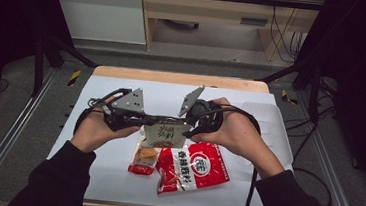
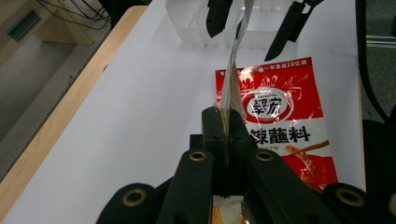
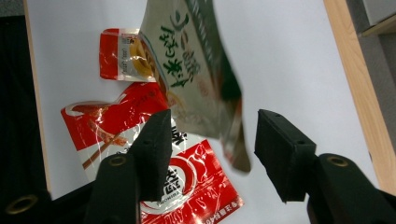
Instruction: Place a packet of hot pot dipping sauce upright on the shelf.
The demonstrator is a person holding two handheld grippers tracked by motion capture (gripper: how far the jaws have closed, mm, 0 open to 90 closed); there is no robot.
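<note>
Silvery green-lettered pouch on edge, long axis between grippers; left jaws clamp it, right jaws apart.

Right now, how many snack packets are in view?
3. A green-lettered packet is held up by the left tongs; a large red packet and a small red packet lie beneath on the white table. Others may be hidden.
</note>
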